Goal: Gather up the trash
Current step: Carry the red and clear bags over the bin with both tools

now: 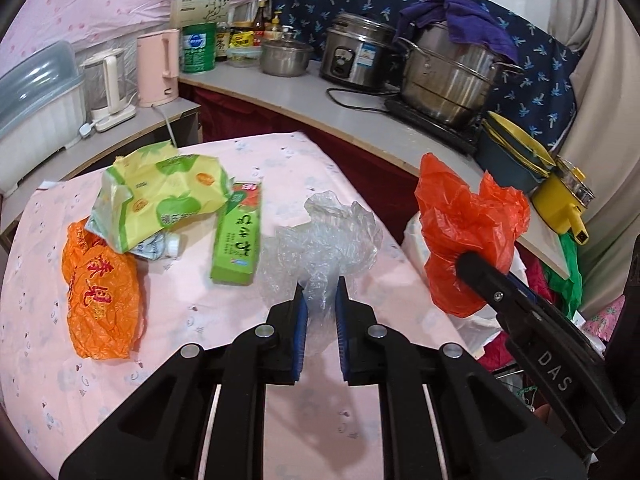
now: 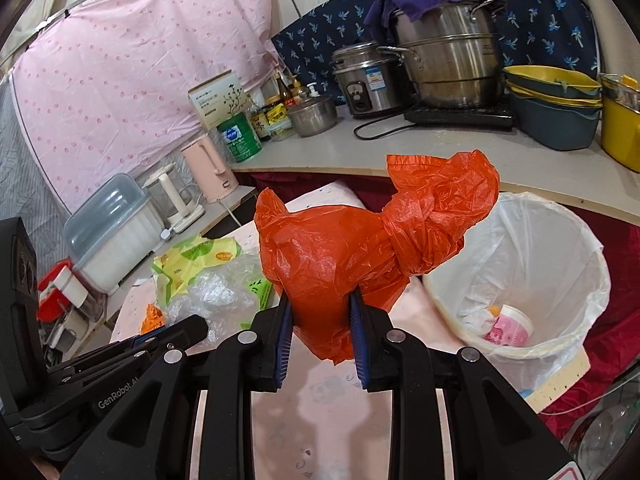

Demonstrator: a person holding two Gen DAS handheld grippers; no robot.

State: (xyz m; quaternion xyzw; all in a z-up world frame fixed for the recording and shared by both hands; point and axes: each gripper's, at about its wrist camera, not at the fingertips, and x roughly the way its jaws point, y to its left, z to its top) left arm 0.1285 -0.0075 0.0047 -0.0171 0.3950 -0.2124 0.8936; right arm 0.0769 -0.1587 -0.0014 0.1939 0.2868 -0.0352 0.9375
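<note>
Hanging from right gripper (image 2: 320,300): red bag (image 2: 360,240)

A curved grey counter (image 1: 360,120) runs beneath pink (image 2: 132,76) and navy patterned cloths (image 1: 320,4).

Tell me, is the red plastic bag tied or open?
Tied: the red plastic bag has a knot near its top, with the loose ends flaring beyond it.

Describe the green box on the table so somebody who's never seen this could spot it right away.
On the pink table, look right of the crumpled yellow-green wrapper. The green box lies flat there, the only rigid, straight-edged piece among crumpled bags.
</note>
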